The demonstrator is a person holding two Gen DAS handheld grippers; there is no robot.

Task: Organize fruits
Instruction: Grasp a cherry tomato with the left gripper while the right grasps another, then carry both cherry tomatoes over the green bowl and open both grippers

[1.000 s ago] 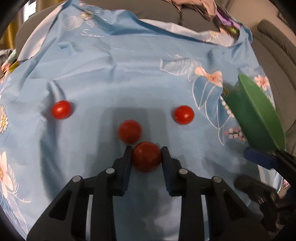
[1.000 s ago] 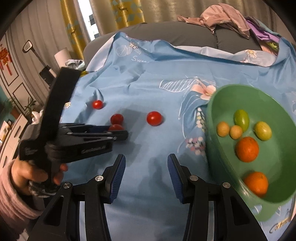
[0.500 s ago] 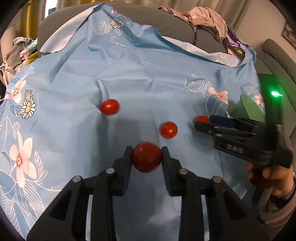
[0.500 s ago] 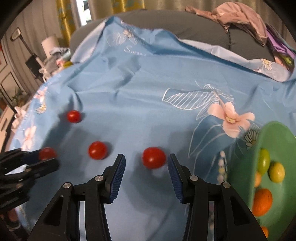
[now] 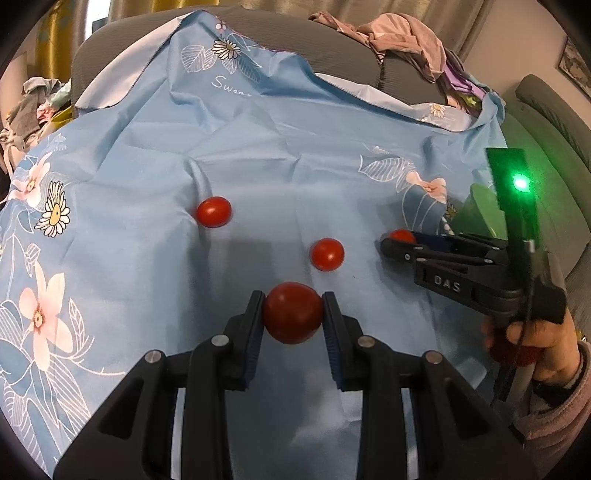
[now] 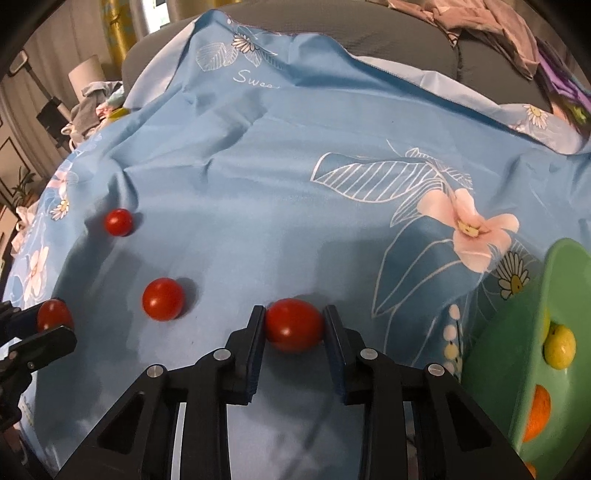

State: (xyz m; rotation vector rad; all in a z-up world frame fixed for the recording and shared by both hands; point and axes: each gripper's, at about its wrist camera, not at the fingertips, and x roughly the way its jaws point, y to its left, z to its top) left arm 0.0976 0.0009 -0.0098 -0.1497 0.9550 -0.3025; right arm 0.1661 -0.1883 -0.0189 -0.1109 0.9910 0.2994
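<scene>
My left gripper is shut on a dark red tomato, held just above the blue flowered cloth. My right gripper is closing its jaws on another red tomato that rests on the cloth; both pads touch its sides. In the left wrist view the right gripper comes in from the right, held by a hand. Two loose tomatoes lie on the cloth to the left. The green bowl stands at the right edge.
The bowl holds a yellow-green fruit and an orange. Crumpled clothes lie on the grey sofa back behind the cloth. More laundry is piled at the far left. The cloth is creased and slopes off at its edges.
My right gripper swung left from beside the bowl to a tomato, came down and closed on it. My left gripper lifted and drew back with its tomato.
</scene>
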